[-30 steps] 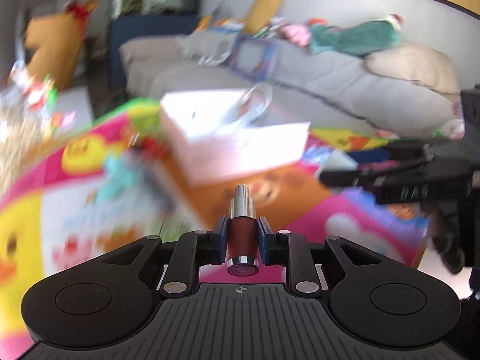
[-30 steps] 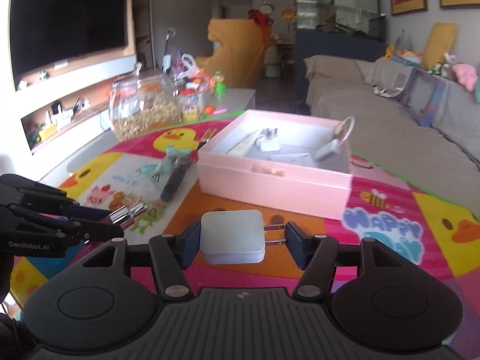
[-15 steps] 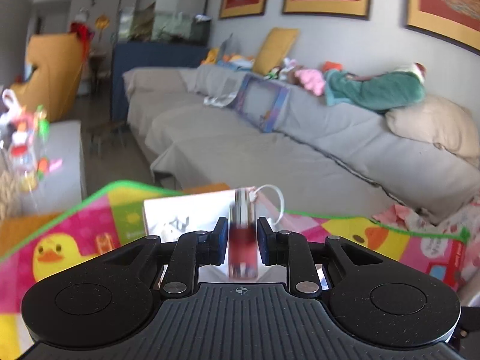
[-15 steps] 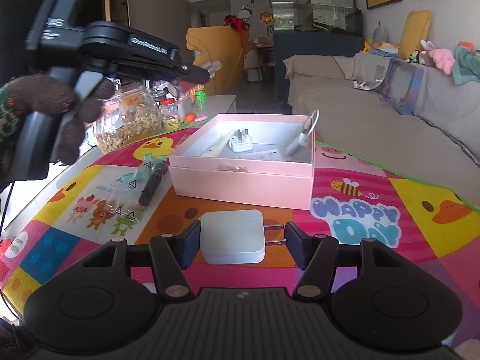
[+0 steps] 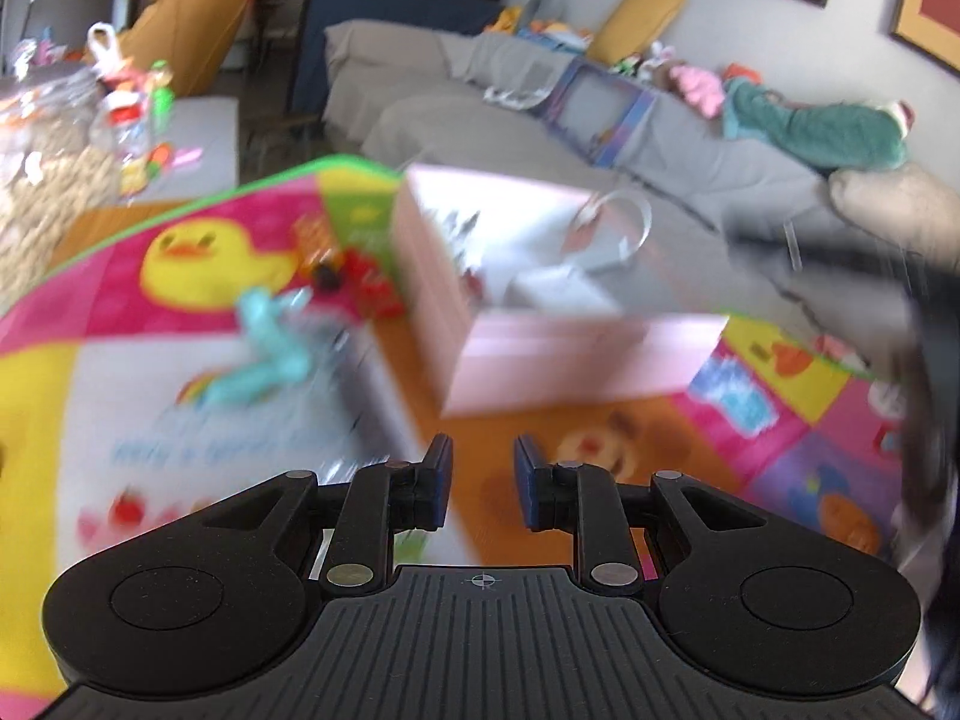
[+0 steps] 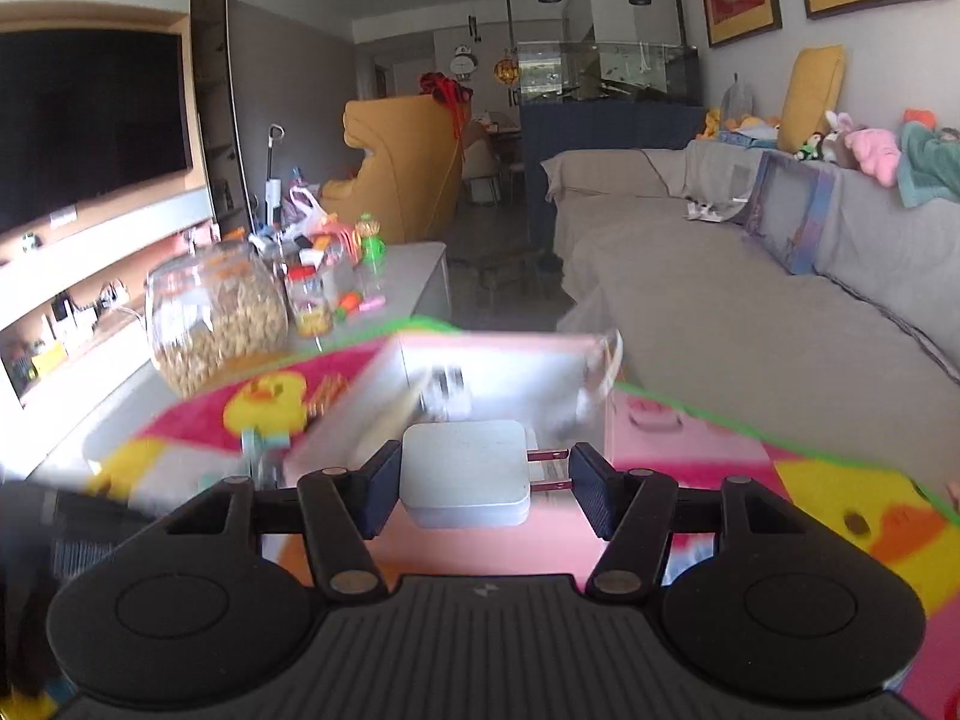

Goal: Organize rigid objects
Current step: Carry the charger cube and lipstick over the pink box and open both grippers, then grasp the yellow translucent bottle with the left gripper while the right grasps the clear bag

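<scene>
My left gripper (image 5: 483, 483) hangs over the colourful mat (image 5: 180, 300), short of the pink box (image 5: 576, 354). Its jaws stand a narrow gap apart with nothing between them. The red bottle is no longer there; the box's inside is too blurred to pick it out. My right gripper (image 6: 483, 480) is shut on a white square charger (image 6: 465, 474), with its prongs against the right pad. It is held just above the near wall of the pink box (image 6: 480, 546). A white plug (image 6: 447, 387) and a cable (image 5: 618, 228) lie inside the box.
A teal item (image 5: 270, 348) and a dark pen-like thing (image 5: 354, 372) lie on the mat left of the box. A glass jar of nuts (image 6: 216, 324) and small bottles (image 6: 312, 300) stand at the back left. The grey sofa (image 6: 720, 300) runs along the right.
The red bottle has left the left gripper's jaws, and that gripper has swung back down toward the mat. The right gripper has carried the charger forward and up to the box.
</scene>
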Tool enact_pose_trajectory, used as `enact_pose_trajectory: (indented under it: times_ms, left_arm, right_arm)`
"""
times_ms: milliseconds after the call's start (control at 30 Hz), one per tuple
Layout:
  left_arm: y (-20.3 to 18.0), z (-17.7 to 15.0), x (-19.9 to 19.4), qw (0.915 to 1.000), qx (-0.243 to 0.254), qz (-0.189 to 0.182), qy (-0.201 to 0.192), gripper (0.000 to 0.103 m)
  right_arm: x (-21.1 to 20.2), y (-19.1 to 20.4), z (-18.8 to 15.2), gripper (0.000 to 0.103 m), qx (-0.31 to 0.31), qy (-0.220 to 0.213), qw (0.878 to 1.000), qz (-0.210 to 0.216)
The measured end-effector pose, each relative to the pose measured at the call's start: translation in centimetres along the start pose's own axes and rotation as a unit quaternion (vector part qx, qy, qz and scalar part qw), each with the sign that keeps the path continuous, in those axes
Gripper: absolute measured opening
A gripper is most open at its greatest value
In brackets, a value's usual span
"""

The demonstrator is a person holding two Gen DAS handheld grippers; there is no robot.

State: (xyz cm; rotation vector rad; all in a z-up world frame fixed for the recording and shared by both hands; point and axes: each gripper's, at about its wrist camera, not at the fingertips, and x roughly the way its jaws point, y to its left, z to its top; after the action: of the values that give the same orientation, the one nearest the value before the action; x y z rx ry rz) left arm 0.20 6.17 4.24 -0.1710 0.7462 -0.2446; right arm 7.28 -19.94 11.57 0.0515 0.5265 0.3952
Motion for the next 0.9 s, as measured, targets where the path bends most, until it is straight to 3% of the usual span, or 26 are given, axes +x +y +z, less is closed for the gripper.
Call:
enact_pose_trajectory:
  times_ms: [167, 233, 433, 533, 667, 767, 900]
  left_arm:
    - [1.1, -1.6, -1.2, 0.9981, 0.016, 0.059, 0.001, 0.024]
    - [2.0, -1.4, -1.8, 0.9981, -0.002, 0.060, -0.011, 0.024]
    - [5.1, 0.8, -1.2, 0.9935, -0.084, 0.063, -0.043, 0.024]
    - [7.0, 2.5, 0.0, 0.9893, -0.105, 0.076, -0.067, 0.024]
    - [9.3, 4.3, 1.2, 0.9834, -0.144, 0.090, -0.064, 0.024]
    - [9.7, 4.5, 0.8, 0.9823, -0.148, 0.085, -0.077, 0.024]
    - [9.6, 4.2, 0.7, 0.9847, -0.140, 0.079, -0.068, 0.024]
  right_arm:
    - [6.3, -0.4, 4.1, 0.060, 0.040, 0.064, 0.997, 0.001]
    - [7.4, -0.5, 4.0, 0.061, 0.066, 0.084, 0.994, 0.012]
    - [5.9, 2.8, 1.1, 0.061, 0.002, 0.086, 0.996, 0.015]
    - [4.5, 4.7, -0.4, 0.061, -0.033, 0.086, 0.995, 0.040]
    - [4.0, 8.5, -2.7, 0.060, -0.072, 0.101, 0.988, 0.096]
    - [4.9, 11.4, -4.5, 0.060, -0.099, 0.116, 0.979, 0.132]
    - [8.6, 13.8, -5.9, 0.059, -0.104, 0.140, 0.976, 0.129]
